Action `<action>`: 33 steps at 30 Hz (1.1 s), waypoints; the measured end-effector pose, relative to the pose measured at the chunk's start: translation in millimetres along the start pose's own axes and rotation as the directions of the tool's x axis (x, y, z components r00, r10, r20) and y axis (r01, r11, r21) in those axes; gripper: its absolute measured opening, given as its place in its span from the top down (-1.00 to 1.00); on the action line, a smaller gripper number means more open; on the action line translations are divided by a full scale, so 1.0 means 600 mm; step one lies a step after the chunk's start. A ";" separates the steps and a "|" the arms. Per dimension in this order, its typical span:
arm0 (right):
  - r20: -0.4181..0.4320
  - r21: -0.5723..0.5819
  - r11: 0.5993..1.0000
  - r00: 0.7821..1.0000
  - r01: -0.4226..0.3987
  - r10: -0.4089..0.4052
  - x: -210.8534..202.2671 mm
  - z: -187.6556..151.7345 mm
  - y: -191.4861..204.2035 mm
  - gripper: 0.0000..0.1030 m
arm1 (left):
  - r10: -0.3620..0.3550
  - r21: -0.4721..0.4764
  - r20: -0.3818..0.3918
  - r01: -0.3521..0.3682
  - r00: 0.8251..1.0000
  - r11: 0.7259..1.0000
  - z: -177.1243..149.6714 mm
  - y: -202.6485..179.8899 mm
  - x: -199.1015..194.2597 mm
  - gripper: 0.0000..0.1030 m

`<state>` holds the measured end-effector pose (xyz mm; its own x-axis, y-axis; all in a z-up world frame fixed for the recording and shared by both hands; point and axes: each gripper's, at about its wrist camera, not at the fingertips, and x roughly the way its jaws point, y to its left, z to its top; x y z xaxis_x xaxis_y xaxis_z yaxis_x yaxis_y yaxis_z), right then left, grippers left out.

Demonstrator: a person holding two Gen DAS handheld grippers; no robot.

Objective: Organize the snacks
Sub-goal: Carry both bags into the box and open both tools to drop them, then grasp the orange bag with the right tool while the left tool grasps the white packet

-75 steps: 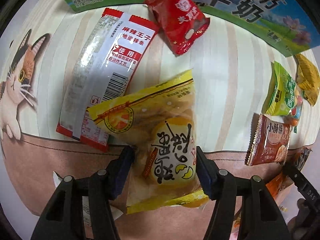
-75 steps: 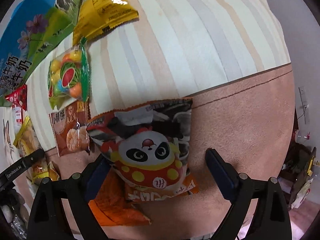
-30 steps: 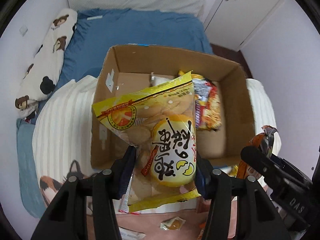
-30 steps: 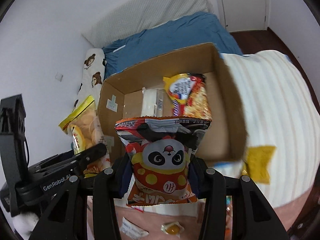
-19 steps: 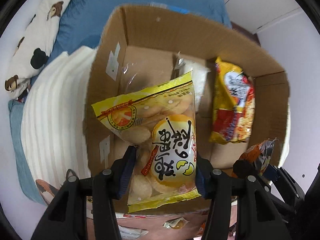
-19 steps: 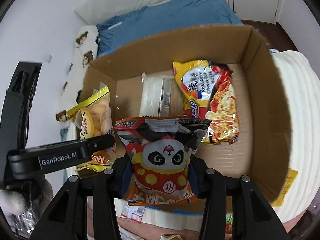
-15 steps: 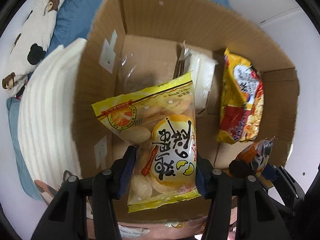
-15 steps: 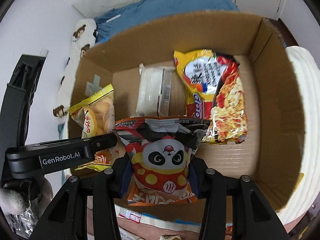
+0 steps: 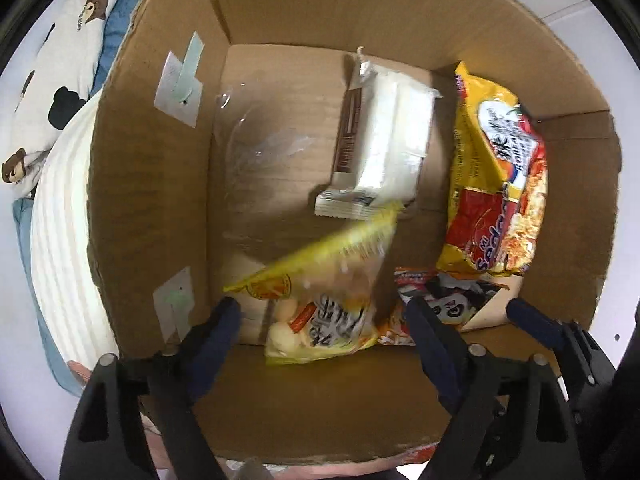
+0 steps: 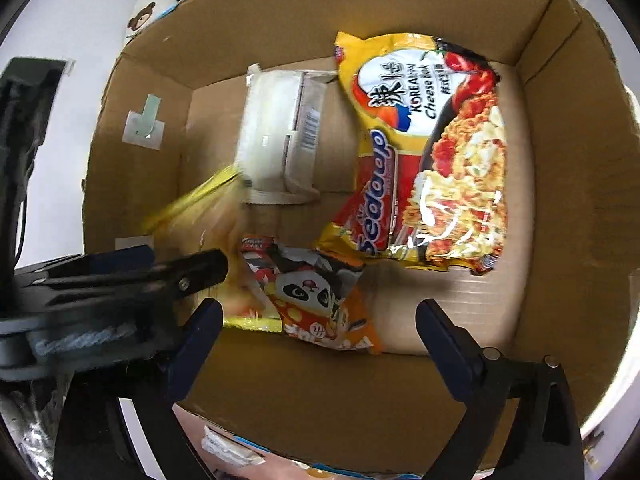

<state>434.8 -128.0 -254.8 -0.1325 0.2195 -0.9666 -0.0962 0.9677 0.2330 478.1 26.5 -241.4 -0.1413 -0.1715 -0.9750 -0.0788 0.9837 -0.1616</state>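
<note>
Against the near wall of the cardboard box [image 9: 152,184], we see the yellow biscuit pack [image 9: 320,304] blurred, lying between our left gripper's [image 9: 324,344] jaws but touching neither pad. Those jaws are opening. Just right of it, the panda snack bag [image 10: 316,296] sits on the box floor by the same near wall, partly overlapping the biscuit pack. Our right gripper [image 10: 320,332] is above it, jaws opening, pads clear of the bag on both sides. So neither pair of tongs is gripping anything.

Further in: the Korean cheese noodle packet [image 10: 432,152] lies along the right wall, its lower edge just above the panda bag. A white wrapped block [image 9: 380,144] sits mid-floor toward the far wall, left of the noodles. Clear plastic film [image 9: 256,144] lies on the floor near the left wall. Two taped labels are stuck on the left wall's inner face.

Outside the box's left side we see a white ribbed cloth [image 9: 60,232] and a bear-print pillow [image 9: 52,52].
</note>
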 end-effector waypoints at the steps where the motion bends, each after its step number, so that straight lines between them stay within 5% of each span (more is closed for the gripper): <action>1: 0.002 0.001 1.000 1.000 0.004 -0.004 -0.002 -0.001 -0.002 -0.92 | 0.005 0.004 0.009 -0.005 1.000 1.000 -0.003 -0.003 -0.004 -0.71; 12: 0.064 -0.012 0.999 0.997 0.036 -0.035 -0.062 -0.033 -0.003 -0.93 | 0.014 0.008 0.105 -0.015 0.994 1.000 -0.059 -0.016 -0.062 -0.76; 20: 0.204 -0.008 0.998 0.977 0.056 -0.053 -0.157 -0.082 -0.006 -0.93 | 0.006 0.004 0.312 -0.007 0.950 1.000 -0.142 -0.005 -0.158 -0.76; 27: 0.307 -0.011 1.000 0.952 0.023 -0.018 -0.226 -0.173 -0.003 -0.93 | -0.017 -0.002 0.429 0.020 0.903 1.000 -0.244 0.021 -0.195 -0.76; 33: 0.300 0.018 0.999 0.953 -0.044 0.037 -0.208 -0.298 -0.036 -0.93 | 0.041 -0.040 0.427 -0.027 0.904 0.999 -0.375 0.060 -0.141 -0.76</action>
<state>277.3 -198.7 -120.2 0.1656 0.2820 -0.9450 -0.0725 0.9591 0.2735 265.3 64.2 -130.2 0.2900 -0.0914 -0.9527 -0.1146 0.9849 -0.1294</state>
